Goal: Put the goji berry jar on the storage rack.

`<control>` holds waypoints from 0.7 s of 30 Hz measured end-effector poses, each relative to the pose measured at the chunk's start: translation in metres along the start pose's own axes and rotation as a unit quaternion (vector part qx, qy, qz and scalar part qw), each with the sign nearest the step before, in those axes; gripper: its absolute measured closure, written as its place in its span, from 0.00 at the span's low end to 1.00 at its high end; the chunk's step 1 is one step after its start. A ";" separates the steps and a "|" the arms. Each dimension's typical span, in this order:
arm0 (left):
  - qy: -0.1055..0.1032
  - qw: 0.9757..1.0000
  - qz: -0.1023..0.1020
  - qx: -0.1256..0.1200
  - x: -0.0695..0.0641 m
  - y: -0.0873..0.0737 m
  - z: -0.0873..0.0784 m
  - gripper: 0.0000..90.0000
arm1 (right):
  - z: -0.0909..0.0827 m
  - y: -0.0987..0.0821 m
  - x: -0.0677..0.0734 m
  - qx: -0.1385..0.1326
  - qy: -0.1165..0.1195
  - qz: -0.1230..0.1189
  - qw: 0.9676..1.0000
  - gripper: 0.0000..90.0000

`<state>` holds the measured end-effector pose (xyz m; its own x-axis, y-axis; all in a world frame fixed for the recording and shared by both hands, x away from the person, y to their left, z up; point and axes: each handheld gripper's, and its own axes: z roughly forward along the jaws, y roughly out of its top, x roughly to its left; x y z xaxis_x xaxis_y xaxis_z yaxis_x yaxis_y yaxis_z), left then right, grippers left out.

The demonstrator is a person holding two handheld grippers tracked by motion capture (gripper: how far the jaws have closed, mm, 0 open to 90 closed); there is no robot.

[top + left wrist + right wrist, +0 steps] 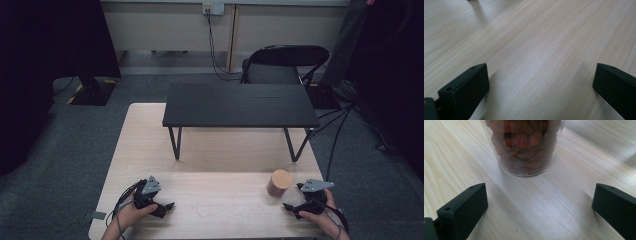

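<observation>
While both hands sit low at the near edge of the pale wooden table [150,150], the clear round jar packed with reddish dried fruit [524,145] stands upright right in front of the right gripper [295,206], just beyond its tips and not touching them. In the right gripper view the jaws are spread wide, one at each bottom corner, with bare wood between them and the jar's base centred a little ahead. From the high view the jar has a light wooden lid [280,178] and sits just to the inner side of that gripper.

The left gripper [165,206] is well apart from the jar, over on the other side of the table. Its jaws are also spread wide, nothing between them but wood grain, and they hover close to the surface.

Farther out past both grippers there's a small black shelf-like stand on thin metal legs [240,105] on the table, and a black folding chair [285,62] behind that on the grey carpet.
</observation>
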<state>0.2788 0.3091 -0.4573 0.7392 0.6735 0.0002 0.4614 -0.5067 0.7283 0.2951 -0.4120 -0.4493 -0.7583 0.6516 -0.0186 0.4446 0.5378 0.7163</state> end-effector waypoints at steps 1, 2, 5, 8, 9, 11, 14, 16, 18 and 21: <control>0.000 1.000 0.000 0.000 0.000 0.000 0.000 0.00 | 0.001 0.001 0.000 0.000 0.000 0.000 1.000 0.00; 0.000 1.000 0.000 0.000 0.000 0.000 0.000 0.00 | 0.001 0.001 0.000 -0.001 0.002 0.000 1.000 0.00; 0.000 1.000 0.000 0.000 0.000 0.000 0.000 0.00 | 0.002 0.002 0.000 -0.002 0.005 0.000 1.000 0.00; 0.000 1.000 0.000 0.000 0.000 0.000 0.000 0.00 | 0.003 0.004 -0.001 -0.003 0.006 0.006 1.000 0.01; 0.000 1.000 0.000 0.000 0.000 0.000 0.000 0.00 | 0.003 0.005 -0.001 -0.003 0.008 0.004 1.000 0.01; 0.000 1.000 0.000 0.000 0.000 0.000 0.000 0.00 | 0.003 0.007 0.000 -0.007 0.010 0.001 1.000 0.01; 0.000 1.000 0.000 0.000 0.000 0.000 0.000 0.00 | 0.005 0.011 0.001 -0.009 0.012 -0.004 1.000 0.01; 0.000 1.000 0.000 0.000 0.000 0.000 0.000 0.00 | 0.005 0.013 0.001 -0.013 0.013 -0.005 1.000 0.01; 0.000 1.000 0.000 0.000 0.000 0.000 0.000 0.00 | 0.006 0.014 0.001 -0.019 0.016 -0.004 1.000 0.01; 0.000 1.000 0.000 0.000 0.000 0.000 0.000 0.00 | 0.008 0.018 0.002 -0.022 0.017 -0.010 1.000 0.01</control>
<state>0.2788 0.3091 -0.4572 0.7395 0.6731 0.0009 0.4609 -0.5074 0.7281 0.3059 -0.3966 -0.4423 -0.7829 0.6221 -0.0092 0.4091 0.5259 0.7457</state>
